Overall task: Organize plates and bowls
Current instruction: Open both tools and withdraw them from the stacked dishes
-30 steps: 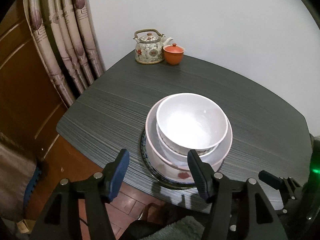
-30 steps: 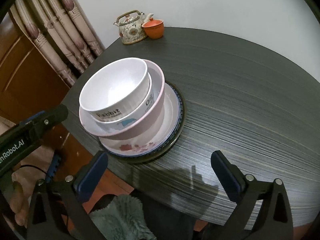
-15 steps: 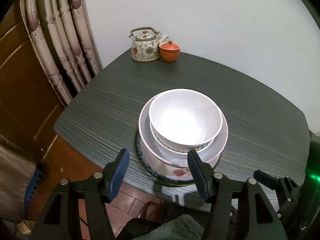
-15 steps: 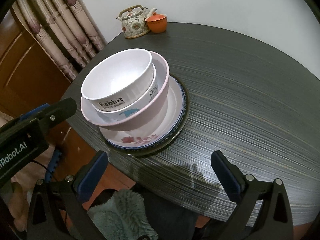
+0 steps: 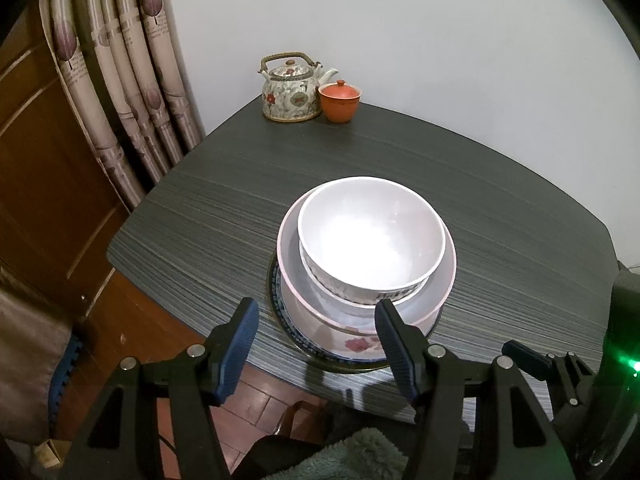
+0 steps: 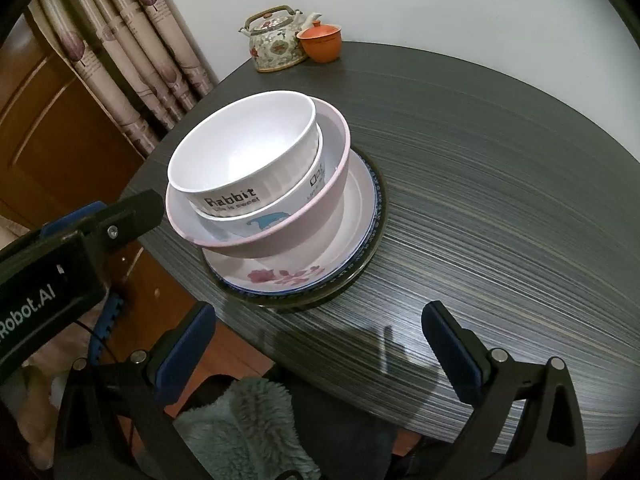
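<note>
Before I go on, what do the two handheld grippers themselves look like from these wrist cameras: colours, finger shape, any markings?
Both are matte black frames with triangular cut-outs and silver pivot screws. The left gripper and right gripper each carry two fingers faced with dark blue ribbed pads. The left unit's body, seen from the right wrist view, bears white lettering ending "Robot.AI". A green light glows on the right unit.

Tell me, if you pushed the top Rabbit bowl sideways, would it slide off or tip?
The Rabbit bowl would probably just rock: it sits nested inside a second white bowl that hems it in. Its glossy surface looks slippery, so open grippers might slip on its rim. It looks like hard, breakable ware, and a hard shove could shift the whole pile on the flowered plate.
</note>
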A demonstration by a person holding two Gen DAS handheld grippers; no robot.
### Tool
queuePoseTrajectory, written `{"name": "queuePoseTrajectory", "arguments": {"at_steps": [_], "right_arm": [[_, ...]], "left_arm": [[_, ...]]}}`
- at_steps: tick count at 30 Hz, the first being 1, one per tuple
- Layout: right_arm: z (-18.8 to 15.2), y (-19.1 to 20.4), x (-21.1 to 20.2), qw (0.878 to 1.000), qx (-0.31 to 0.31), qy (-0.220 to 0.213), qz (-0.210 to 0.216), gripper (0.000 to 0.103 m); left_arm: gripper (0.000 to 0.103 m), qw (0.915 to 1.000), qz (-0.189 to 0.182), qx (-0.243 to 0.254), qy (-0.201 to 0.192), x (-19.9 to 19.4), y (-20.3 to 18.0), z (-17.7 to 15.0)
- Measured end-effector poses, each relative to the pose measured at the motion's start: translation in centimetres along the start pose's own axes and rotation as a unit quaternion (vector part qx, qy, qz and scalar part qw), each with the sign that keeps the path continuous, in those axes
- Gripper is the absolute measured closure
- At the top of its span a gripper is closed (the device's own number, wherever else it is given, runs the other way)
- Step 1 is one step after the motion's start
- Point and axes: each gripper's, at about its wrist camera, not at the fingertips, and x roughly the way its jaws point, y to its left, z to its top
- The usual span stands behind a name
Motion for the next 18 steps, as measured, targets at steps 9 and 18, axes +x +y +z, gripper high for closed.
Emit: {"name": "queuePoseTrajectory", "arguments": {"at_steps": [9,18], "right_arm": [[0.08,-0.22,0.30,1.000,0.002,0.008,0.001,0.001],[0.10,-0.32,0.54,1.000,0.003,0.011,0.001,0.001]], "left_arm": [[0.041,1.0000,-0.005,-0.004,0.003,0.02,0.03,-0.19],[0.041,0.9999,-0.009,-0.004,0.002,0.00,0.09,-0.29]]}}
